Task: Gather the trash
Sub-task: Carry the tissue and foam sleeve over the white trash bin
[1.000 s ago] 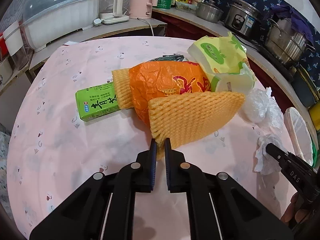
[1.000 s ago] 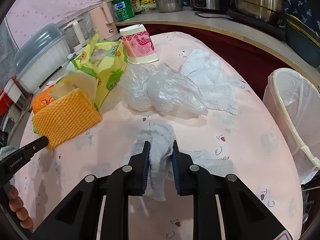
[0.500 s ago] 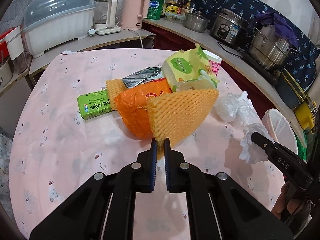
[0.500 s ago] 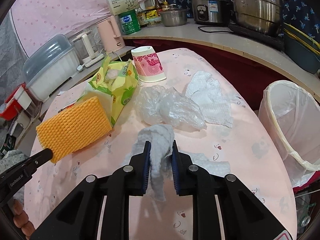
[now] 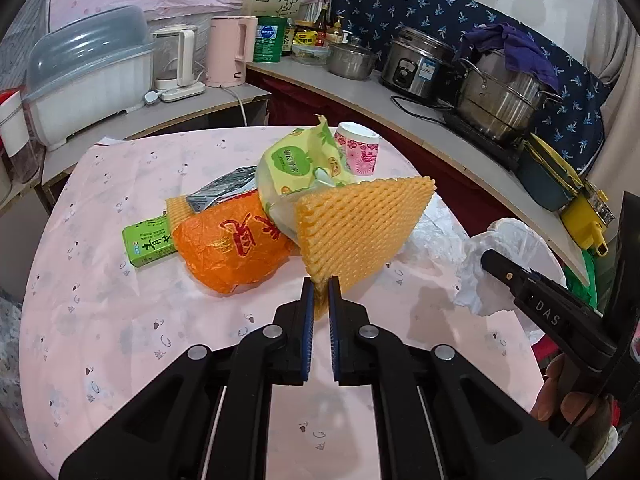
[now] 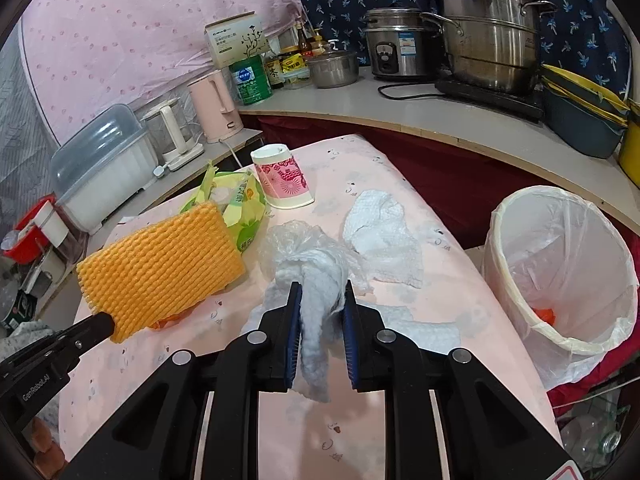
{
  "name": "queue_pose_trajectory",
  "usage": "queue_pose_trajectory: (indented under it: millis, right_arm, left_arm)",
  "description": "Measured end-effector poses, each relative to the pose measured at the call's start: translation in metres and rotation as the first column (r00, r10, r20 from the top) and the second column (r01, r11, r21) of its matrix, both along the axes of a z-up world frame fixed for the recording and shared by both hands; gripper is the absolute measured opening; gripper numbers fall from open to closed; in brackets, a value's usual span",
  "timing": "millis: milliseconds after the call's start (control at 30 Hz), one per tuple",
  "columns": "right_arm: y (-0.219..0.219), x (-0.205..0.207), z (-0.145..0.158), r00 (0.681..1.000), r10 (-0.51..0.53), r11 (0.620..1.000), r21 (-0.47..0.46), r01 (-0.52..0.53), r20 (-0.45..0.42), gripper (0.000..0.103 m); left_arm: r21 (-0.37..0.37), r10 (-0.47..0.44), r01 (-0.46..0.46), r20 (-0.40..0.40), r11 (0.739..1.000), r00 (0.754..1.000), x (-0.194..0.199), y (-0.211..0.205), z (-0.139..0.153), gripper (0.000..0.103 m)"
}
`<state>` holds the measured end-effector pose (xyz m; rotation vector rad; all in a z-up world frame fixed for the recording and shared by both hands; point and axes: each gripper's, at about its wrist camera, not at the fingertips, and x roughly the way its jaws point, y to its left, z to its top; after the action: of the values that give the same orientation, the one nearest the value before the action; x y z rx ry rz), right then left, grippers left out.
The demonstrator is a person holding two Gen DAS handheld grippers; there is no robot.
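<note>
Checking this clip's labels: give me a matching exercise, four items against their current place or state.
Items:
1 foam net
2 paper towel
3 pink cup
4 bin

States:
A beside the table, bag-lined
B clamped in the right fingers
C standing upside down on the table
D clamped in the left fingers, off the table

Pairs: 1-D, 2-B, 3-C, 4-A

A round table point(image 5: 100, 320) under a pale pink patterned cloth fills the near ground. Beyond it a grey counter point(image 5: 420, 108) curves along a dark red base, backed at the right by navy printed fabric point(image 5: 380, 4). Pink spotted fabric point(image 6: 120, 32) covers the far left wall.
</note>
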<state>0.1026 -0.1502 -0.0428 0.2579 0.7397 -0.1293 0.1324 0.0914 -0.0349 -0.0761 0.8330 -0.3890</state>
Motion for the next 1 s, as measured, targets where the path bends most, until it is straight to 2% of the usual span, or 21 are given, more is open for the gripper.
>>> queue_pose_trajectory:
  millis: [600, 1000]
  right_arm:
    - [-0.072, -0.033, 0.02, 0.988, -0.142, 0.99, 0.005, 0.142, 0.057, 0.018]
    - [-0.143, -0.06, 0.023, 0.958, -0.276, 0.961, 0.011, 0.276, 0.078, 0.018]
  left_arm:
    - [0.013, -0.125, 0.125, 0.038, 0.992, 0.991, -0.01, -0.076, 0.018, 0.007]
    - [0.041, -0.245, 0.243, 0.054, 0.969, 0.968, -0.019, -0.156, 0.025, 0.007]
